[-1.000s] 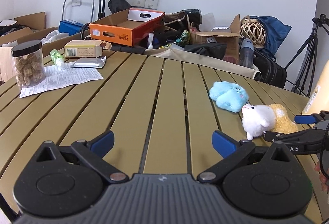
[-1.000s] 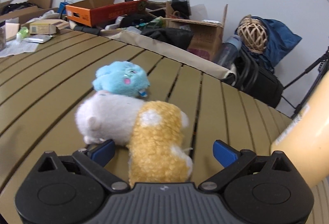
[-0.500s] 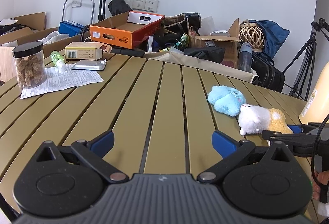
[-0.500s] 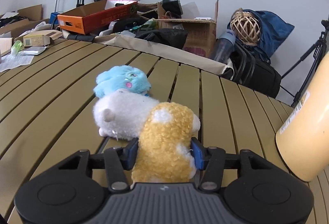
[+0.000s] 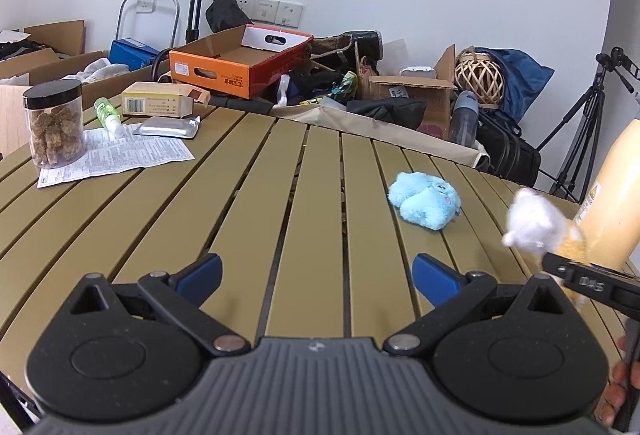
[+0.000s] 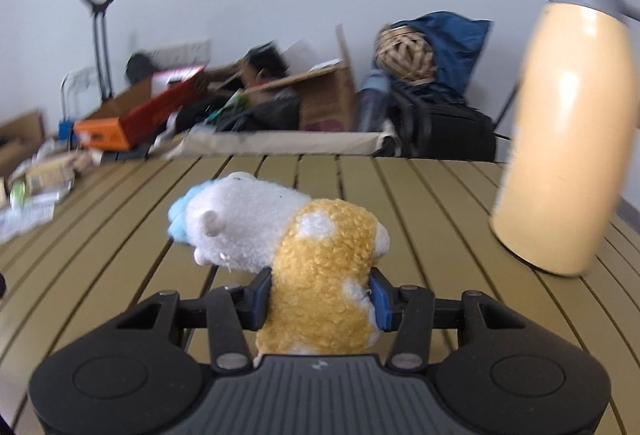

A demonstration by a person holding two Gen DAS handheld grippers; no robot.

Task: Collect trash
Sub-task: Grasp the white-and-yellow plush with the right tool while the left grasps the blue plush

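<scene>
My right gripper [image 6: 320, 295] grips the yellow-and-white plush toy [image 6: 328, 247] by its yellow body; its jaws are still closing and the blue pads press into both sides. In the left wrist view that toy [image 5: 532, 219] hangs blurred above the slatted table [image 5: 248, 219] at the right, in front of the right gripper's black frame [image 5: 588, 283]. A blue plush toy [image 5: 426, 199] lies on the table to its left. My left gripper [image 5: 316, 271] is open over bare slats near the front edge, nothing between its fingers.
A cream bottle [image 6: 568, 123] stands close on the right. At the far left lie a printed leaflet [image 5: 116, 155], a silver foil pack [image 5: 168, 127], a small carton [image 5: 160, 103], a green vial [image 5: 106, 113] and a snack jar [image 5: 54, 123]. Boxes and bags crowd behind the table.
The right gripper's jaws closed on the yellow-and-white plush, then lifted it off the table and away from the blue plush while rolling. The left gripper stayed put.
</scene>
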